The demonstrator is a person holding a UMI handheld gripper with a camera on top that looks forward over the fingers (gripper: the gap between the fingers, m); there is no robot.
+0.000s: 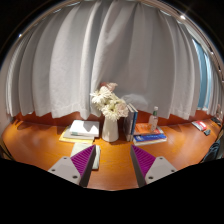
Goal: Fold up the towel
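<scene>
The gripper (113,163) hovers released over the wooden table (30,140), purple pads (82,158) apart with nothing between. Just beyond its left finger lies a folded towel (79,131); then a vase of flowers (110,127), a bottle (154,117), and pale curtains (110,50) behind.

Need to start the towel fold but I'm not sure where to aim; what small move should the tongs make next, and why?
Probably tilt down and look around: no towel shows. The open tongs hang empty over the orange-brown wooden table, facing a white vase of pale flowers, stacked books and a clear bottle before pale curtains.
</scene>
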